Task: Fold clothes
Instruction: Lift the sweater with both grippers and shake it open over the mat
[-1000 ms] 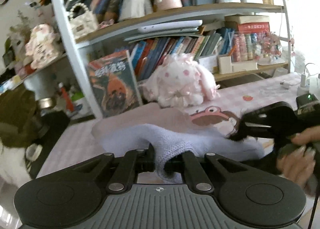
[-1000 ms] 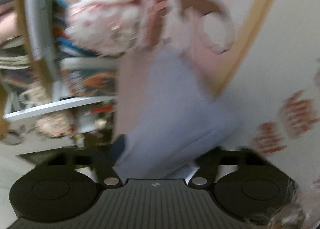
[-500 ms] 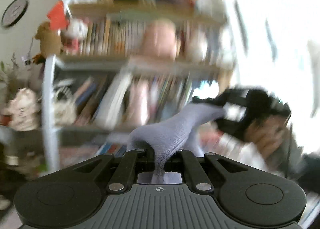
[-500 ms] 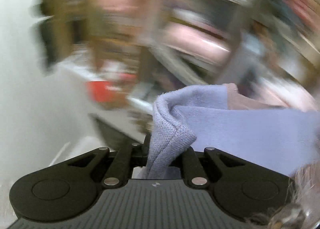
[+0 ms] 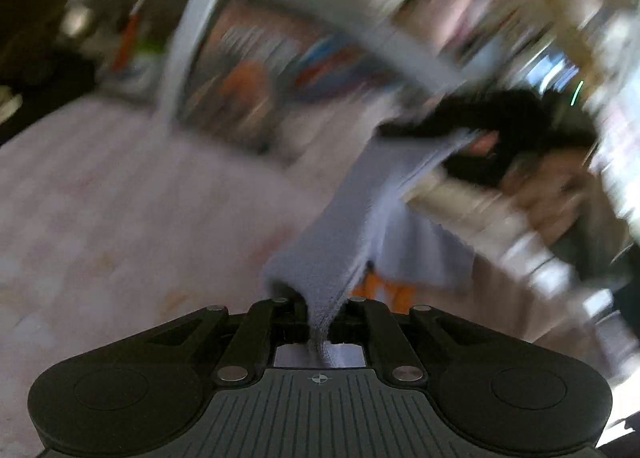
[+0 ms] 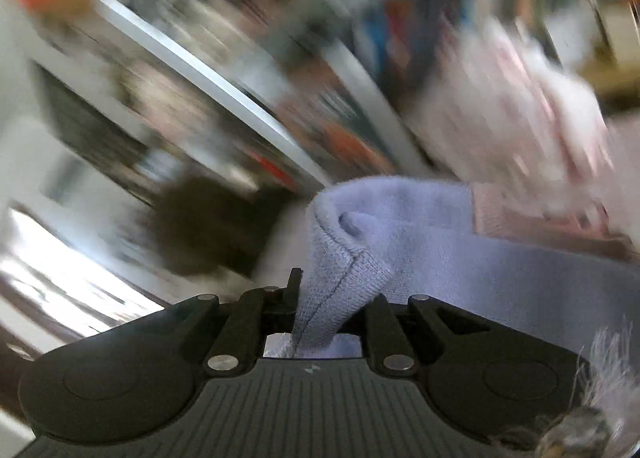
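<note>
A lavender knit garment (image 5: pixel 352 226) with a pink part (image 6: pixel 520 218) hangs stretched in the air between the two grippers. My left gripper (image 5: pixel 320 314) is shut on one edge of the fabric, which bunches between its fingers. In the left wrist view the right gripper (image 5: pixel 472 126) shows as a black blur at the upper right, clamped on the far end of the cloth, with a hand (image 5: pixel 552 194) behind it. In the right wrist view my right gripper (image 6: pixel 320 310) is shut on a folded hem of the garment (image 6: pixel 400 234). Both views are motion-blurred.
A pink checked table surface (image 5: pixel 120 198) lies below to the left. A white-framed bookshelf (image 5: pixel 184 38) full of books stands behind it. A pink and white plush toy (image 6: pixel 520 98) sits in front of the shelf. A dark object (image 6: pixel 208 226) lies at the left.
Both grippers have lifted the garment off the table and swung it through the air; the left camera now tilts down toward the table. Both stay clamped on the cloth.
</note>
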A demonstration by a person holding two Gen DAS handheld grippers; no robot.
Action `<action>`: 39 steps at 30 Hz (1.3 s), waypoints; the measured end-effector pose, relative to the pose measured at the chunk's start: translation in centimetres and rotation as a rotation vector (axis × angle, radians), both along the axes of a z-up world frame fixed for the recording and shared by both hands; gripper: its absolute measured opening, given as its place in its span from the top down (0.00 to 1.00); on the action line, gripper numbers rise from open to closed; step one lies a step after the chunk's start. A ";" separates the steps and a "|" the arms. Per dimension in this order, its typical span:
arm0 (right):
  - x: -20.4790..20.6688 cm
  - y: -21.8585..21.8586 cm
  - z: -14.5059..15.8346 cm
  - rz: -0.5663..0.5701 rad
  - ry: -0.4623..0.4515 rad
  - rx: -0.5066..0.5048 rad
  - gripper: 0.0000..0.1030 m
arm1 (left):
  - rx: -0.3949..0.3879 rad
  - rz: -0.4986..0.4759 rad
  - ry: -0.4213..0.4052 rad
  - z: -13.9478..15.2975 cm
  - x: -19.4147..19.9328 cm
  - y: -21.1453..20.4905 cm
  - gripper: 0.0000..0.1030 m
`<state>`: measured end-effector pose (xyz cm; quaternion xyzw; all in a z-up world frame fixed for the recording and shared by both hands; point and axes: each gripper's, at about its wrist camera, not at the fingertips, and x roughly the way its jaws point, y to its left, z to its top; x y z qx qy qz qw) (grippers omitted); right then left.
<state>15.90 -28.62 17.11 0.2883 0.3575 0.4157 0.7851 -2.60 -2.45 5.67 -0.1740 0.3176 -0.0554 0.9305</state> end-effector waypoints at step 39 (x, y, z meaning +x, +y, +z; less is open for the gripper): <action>-8.1 -12.5 -13.0 -0.222 -0.020 -0.570 0.57 | 0.447 -0.280 0.073 -3.8 4.5 -14.8 0.54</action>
